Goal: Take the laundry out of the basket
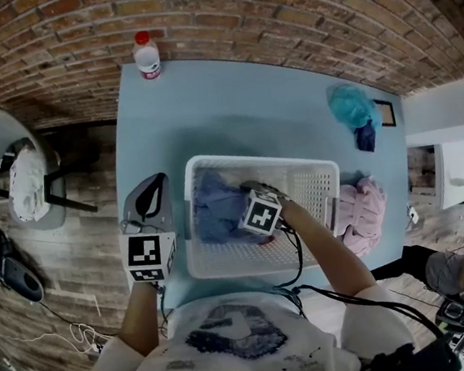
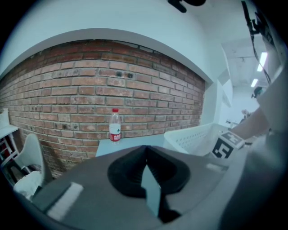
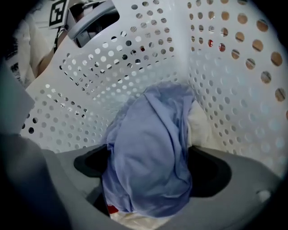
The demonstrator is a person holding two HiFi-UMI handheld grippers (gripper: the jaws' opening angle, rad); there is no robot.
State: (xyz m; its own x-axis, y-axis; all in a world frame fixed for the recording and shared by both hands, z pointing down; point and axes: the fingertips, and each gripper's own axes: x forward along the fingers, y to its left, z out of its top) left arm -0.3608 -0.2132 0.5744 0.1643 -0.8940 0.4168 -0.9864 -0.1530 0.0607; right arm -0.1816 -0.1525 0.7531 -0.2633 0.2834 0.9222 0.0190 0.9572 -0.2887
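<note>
A white perforated basket (image 1: 309, 181) stands on the light blue table (image 1: 230, 105). In it lies a blue cloth (image 1: 216, 209). My right gripper (image 1: 242, 211) reaches into the basket. In the right gripper view it (image 3: 148, 191) is shut on the blue cloth (image 3: 150, 152), which bulges up between the jaws; a white cloth (image 3: 201, 125) lies under it. My left gripper (image 1: 150, 190) hovers outside the basket's left wall. In the left gripper view its jaws (image 2: 145, 168) meet with nothing between them, pointing toward the brick wall.
A pink pile of laundry (image 1: 363, 211) lies right of the basket. A teal cloth (image 1: 350, 105) and a dark blue item (image 1: 365, 135) lie at the table's far right. A water bottle (image 1: 146, 55) stands at the far edge. A chair (image 1: 20, 169) is on the left.
</note>
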